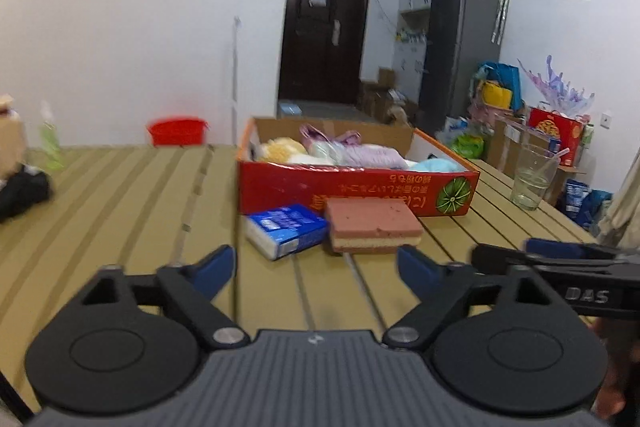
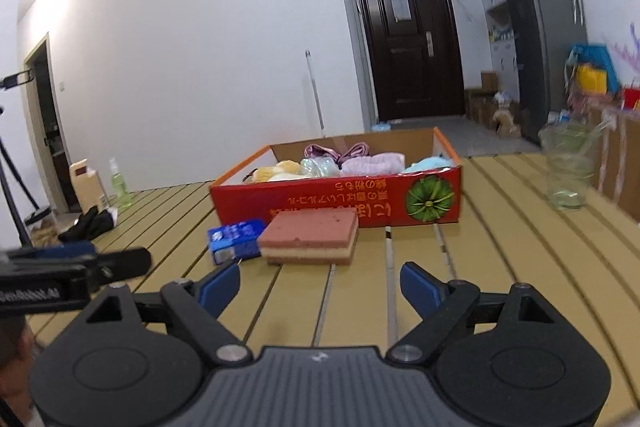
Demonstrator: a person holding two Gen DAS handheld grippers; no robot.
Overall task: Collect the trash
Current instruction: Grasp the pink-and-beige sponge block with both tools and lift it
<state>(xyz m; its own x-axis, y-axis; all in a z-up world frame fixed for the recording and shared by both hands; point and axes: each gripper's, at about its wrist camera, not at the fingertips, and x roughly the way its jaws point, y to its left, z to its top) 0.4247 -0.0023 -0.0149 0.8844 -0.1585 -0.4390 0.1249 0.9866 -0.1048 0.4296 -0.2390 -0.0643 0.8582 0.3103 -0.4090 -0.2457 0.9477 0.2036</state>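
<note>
A red cardboard box (image 1: 352,189) (image 2: 340,197) with soft bundled items in it stands on the slatted table. In front of it lie a blue tissue pack (image 1: 286,229) (image 2: 236,239) and a pink-and-tan sponge block (image 1: 372,227) (image 2: 310,237), side by side. My left gripper (image 1: 316,269) is open and empty, a short way before the two items. My right gripper (image 2: 320,285) is open and empty, just before the sponge. Each gripper shows at the edge of the other's view.
A glass with a straw (image 1: 534,175) (image 2: 568,171) stands on the table to the right. A green spray bottle (image 2: 120,185) and dark cloth (image 2: 90,225) lie at the far left. A red basin (image 1: 178,131) sits beyond the table.
</note>
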